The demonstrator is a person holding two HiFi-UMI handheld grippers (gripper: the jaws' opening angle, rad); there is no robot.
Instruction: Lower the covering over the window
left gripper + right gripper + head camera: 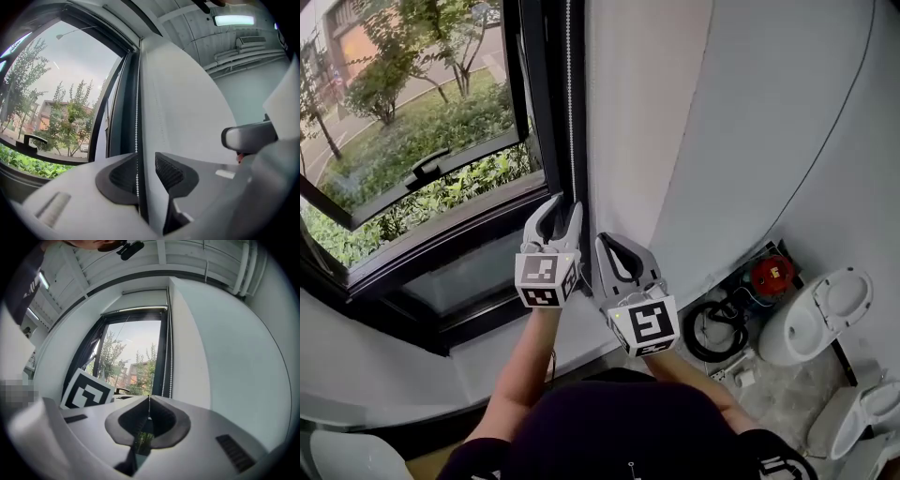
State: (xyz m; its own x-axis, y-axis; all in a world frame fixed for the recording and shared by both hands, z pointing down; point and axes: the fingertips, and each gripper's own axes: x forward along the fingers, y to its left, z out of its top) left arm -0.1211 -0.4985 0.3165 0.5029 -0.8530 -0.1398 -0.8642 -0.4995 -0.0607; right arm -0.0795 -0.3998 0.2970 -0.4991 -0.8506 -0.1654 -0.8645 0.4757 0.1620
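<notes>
The window has a dark frame, and its glass is uncovered. In the right gripper view a white roller housing runs across the window's top. A white bead chain hangs down the frame's right side. My left gripper is open around it. In the left gripper view the chain runs between the two dark pads, close to the left one, and a gap shows beside it. My right gripper is just right of and below the left one, shut and empty. Its tips meet, with the chain farther off.
A curved white wall stands right of the window. The dark sill lies below the glass. On the floor at lower right are a red object, a black coiled cable and white fixtures.
</notes>
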